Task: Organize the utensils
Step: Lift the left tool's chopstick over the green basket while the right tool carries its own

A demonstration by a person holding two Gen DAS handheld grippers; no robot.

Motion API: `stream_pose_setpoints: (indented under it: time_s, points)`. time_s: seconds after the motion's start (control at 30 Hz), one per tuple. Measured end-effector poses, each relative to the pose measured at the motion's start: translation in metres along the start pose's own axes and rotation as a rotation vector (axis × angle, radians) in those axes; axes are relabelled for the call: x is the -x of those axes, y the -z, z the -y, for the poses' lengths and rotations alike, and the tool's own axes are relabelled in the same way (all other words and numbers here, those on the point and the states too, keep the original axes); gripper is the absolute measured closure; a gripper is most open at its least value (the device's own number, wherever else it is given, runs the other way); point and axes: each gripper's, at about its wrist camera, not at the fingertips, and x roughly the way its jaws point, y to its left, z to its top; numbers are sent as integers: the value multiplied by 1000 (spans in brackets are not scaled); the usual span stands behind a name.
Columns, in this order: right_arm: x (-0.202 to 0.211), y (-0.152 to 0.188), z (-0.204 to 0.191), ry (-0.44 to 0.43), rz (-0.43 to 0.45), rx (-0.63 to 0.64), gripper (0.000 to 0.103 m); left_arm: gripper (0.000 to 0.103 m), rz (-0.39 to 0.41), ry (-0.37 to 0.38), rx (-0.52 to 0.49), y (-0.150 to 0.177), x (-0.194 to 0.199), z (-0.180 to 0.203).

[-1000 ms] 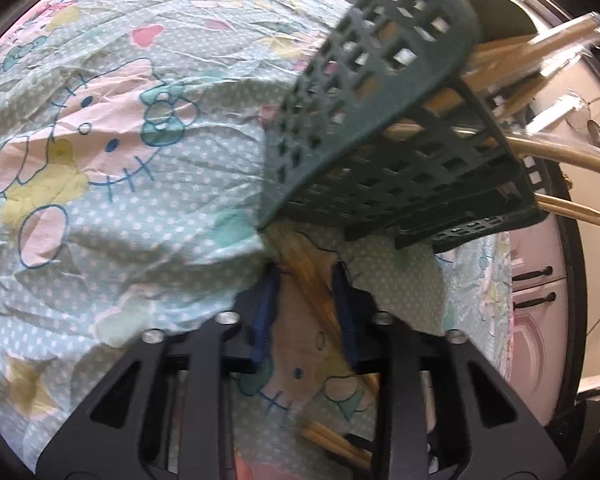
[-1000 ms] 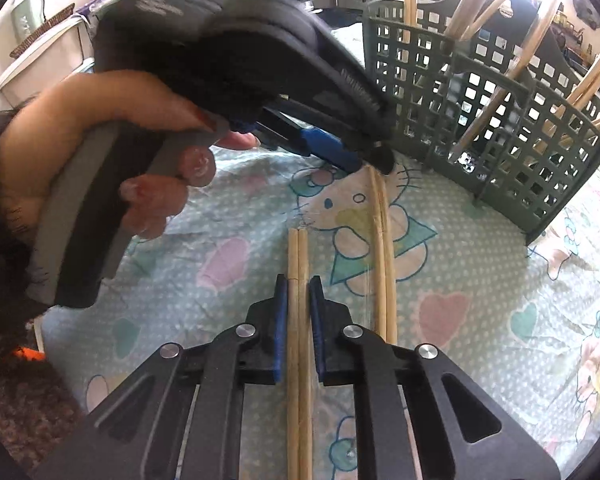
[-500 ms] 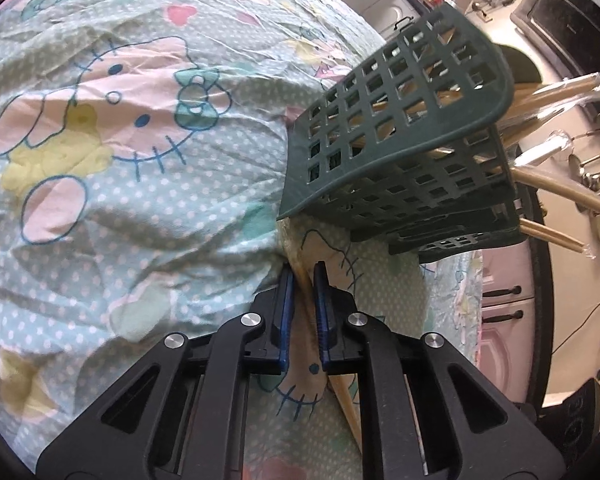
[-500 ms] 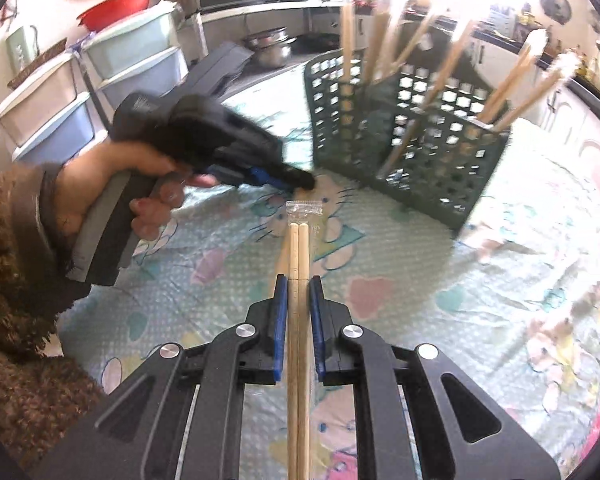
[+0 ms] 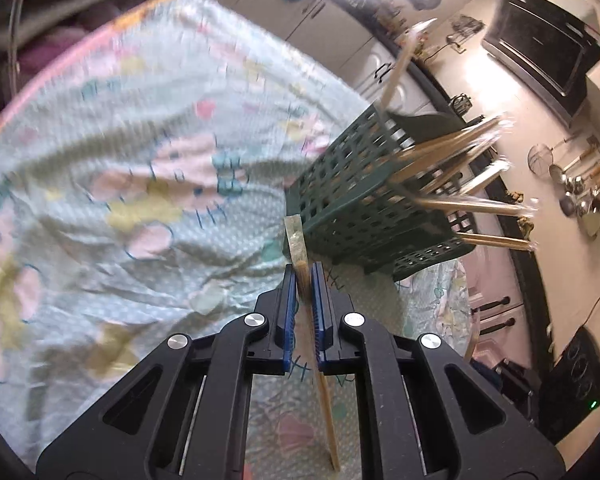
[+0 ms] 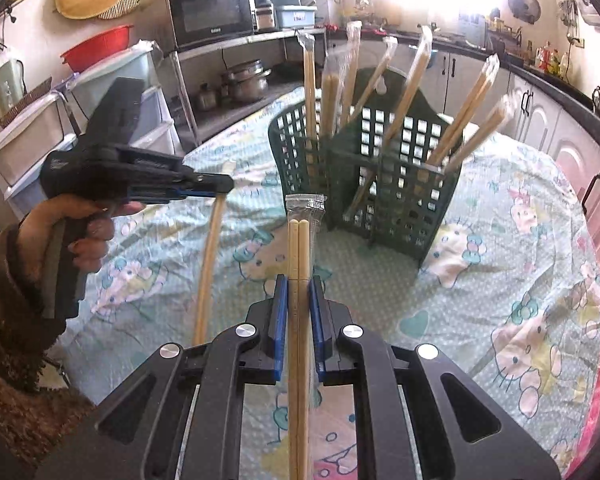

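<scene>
My right gripper (image 6: 299, 294) has its jaws clamped on a wrapped pair of chopsticks (image 6: 299, 248), which runs straight out toward 12 o'clock with its clear wrapper end just short of the green basket (image 6: 396, 200). My left gripper (image 5: 301, 280) is likewise clenched on a second wrapped pair (image 5: 298, 240), gripping it near the wrapper end; seen from the right wrist, that pair (image 6: 210, 248) hangs down from the left gripper (image 6: 220, 182) at 10 o'clock, clear of the table along most of its length, though I cannot tell whether its lower tip touches the cloth. My left hand (image 6: 80, 236) is wrapped round the handle.

The basket stands upright on the table (image 6: 520, 248), which is covered by a pale blue cartoon-cat tablecloth (image 5: 140, 184). It is split into compartments, and several more wrapped chopstick pairs (image 6: 412, 80) stand in it, leaning outward at different angles. From the left wrist the basket (image 5: 352, 200) sits at 1 o'clock, just beyond the tip of the pair I hold, with the standing pairs (image 5: 460, 152) fanning toward 2 o'clock. That view is blurred.

Behind the table, at 11 o'clock from the right wrist, a microwave (image 6: 210, 14) sits on a metal shelf.
</scene>
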Motion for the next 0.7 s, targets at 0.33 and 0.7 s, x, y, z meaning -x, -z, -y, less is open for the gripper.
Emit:
stream_pose_setpoints:
  time_s: [0.33,0.7]
  points:
    - [23,-32,-6,3,118,-10,92,100,139,-28,-178,-8,54,50]
    - [44,-55,-5,11,217,-20,92,100,244,-23,-313,-12,87,96]
